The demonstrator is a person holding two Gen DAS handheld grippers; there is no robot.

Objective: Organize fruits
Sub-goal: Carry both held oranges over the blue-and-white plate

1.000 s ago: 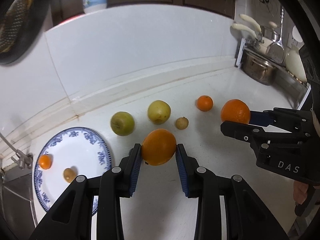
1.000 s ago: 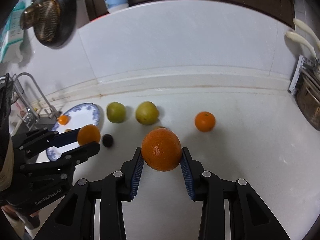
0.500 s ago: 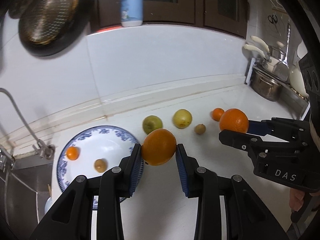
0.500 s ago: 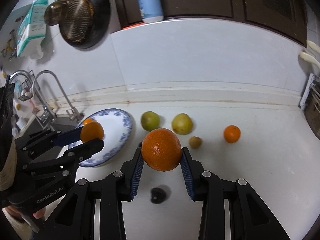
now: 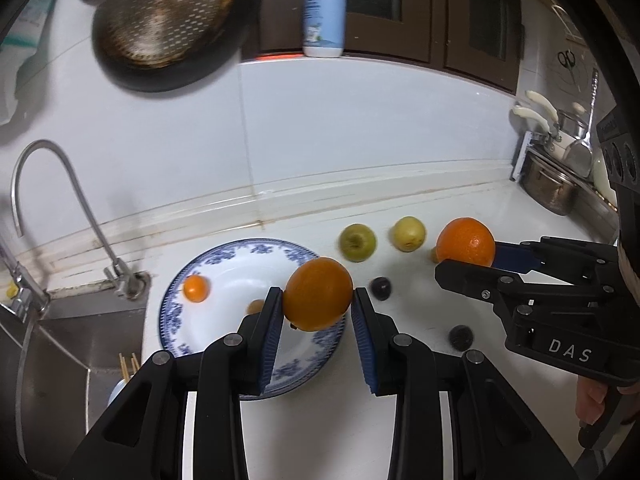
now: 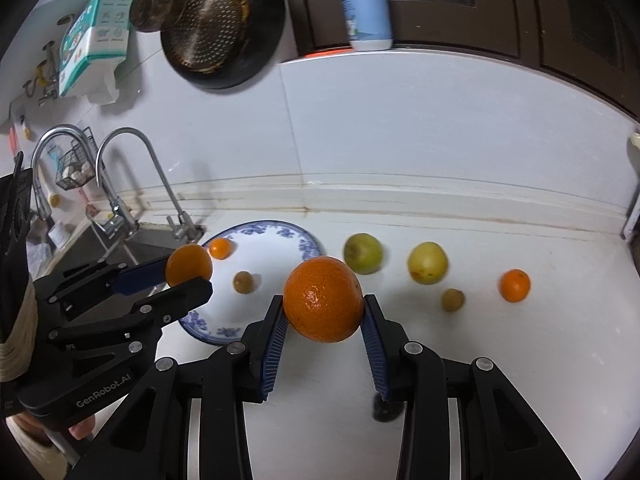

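Note:
My left gripper (image 5: 318, 304) is shut on an orange (image 5: 318, 294) and holds it above the near right rim of the blue-patterned plate (image 5: 224, 276). My right gripper (image 6: 323, 312) is shut on a second orange (image 6: 323, 304), held above the counter just right of the plate (image 6: 276, 248). The plate holds a small mandarin (image 5: 196, 288) and a small brown fruit (image 6: 243, 282). On the counter lie two green-yellow apples (image 6: 363, 253) (image 6: 427, 262), a brown fruit (image 6: 453, 300), a mandarin (image 6: 514, 285) and two dark fruits (image 5: 380, 288) (image 5: 461, 337).
A sink (image 5: 72, 344) with a curved tap (image 5: 64, 208) lies left of the plate. Pots (image 5: 550, 188) stand at the far right. A pan and strainer (image 6: 212, 28) hang on the wall, and a soap bottle (image 6: 364, 4) stands on the ledge.
Both grippers have pulled back and shifted left with their oranges. The left orange now hangs over the plate's rim, and the plate, tap and sink have come into fuller view.

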